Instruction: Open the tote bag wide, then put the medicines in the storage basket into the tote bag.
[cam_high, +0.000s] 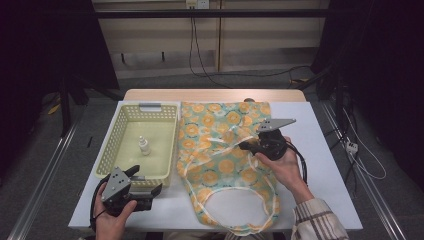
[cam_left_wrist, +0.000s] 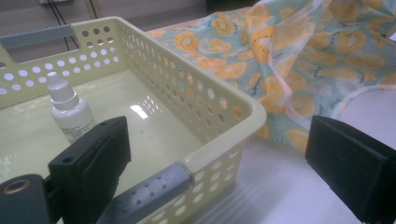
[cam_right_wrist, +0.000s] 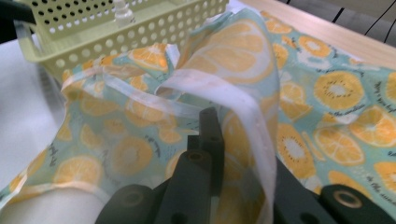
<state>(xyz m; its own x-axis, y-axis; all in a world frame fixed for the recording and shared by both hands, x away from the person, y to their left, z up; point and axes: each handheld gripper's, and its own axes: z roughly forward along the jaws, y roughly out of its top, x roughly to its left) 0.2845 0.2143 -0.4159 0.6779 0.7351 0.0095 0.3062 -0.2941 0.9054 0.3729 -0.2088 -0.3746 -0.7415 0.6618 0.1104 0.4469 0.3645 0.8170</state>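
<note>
I have the right gripper clamped on the orange-print bag beside the basket, left gripper jaws wide; next, I judge, lift its mouth open.

The apron is thin teal cloth printed with orange slices, edged and strapped in pale tape. It lies spread on the white surface just right of the basket, neck loop toward the person. One fold near its middle is pinched and lifted, the strap draped over it.
</note>
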